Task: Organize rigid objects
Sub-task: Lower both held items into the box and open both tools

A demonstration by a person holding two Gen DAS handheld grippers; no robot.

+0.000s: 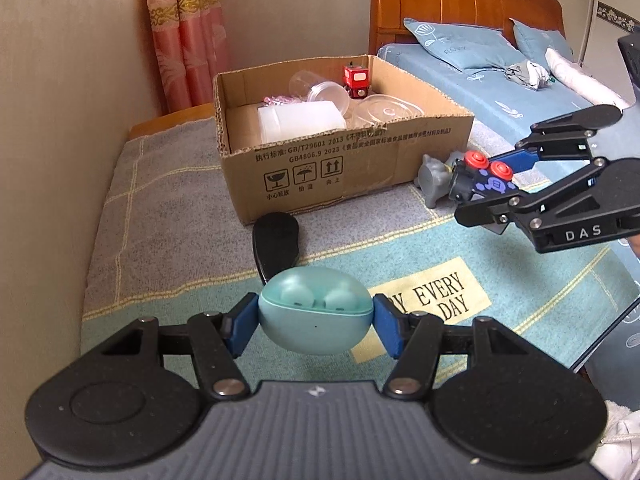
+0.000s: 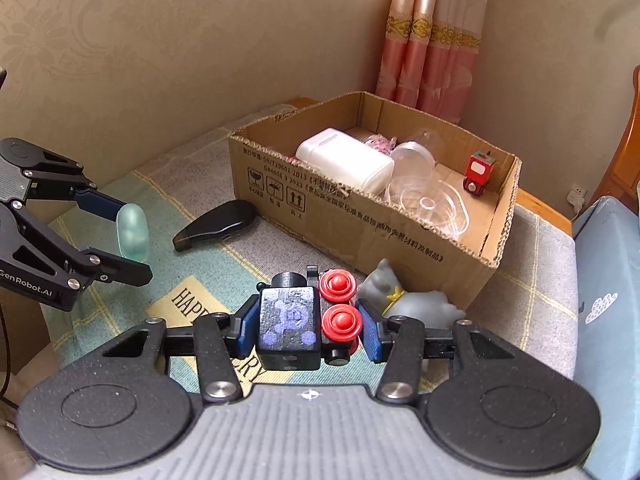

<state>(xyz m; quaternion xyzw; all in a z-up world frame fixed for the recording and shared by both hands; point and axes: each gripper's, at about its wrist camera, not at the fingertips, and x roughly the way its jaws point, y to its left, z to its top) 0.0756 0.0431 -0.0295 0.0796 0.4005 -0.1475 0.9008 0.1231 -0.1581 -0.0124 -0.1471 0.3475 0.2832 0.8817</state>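
Observation:
My left gripper (image 1: 316, 326) is shut on a teal earbud case (image 1: 314, 312) and holds it above the blanket; it also shows in the right wrist view (image 2: 132, 234). My right gripper (image 2: 306, 326) is shut on a black toy train with red wheels (image 2: 304, 320), seen from the left wrist view (image 1: 486, 178) to the right of the cardboard box (image 1: 360, 168). The open box (image 2: 360, 216) holds a white container (image 2: 344, 160), clear plastic cups and lids (image 2: 424, 196), and a small red toy (image 2: 480, 172).
A black oval object (image 1: 276, 240) lies on the blanket in front of the box. A grey elephant toy (image 2: 404, 300) lies at the box's near corner. A wall runs along the left, pink curtains (image 1: 182, 36) behind, and a bed with blue pillows (image 1: 460, 44) at right.

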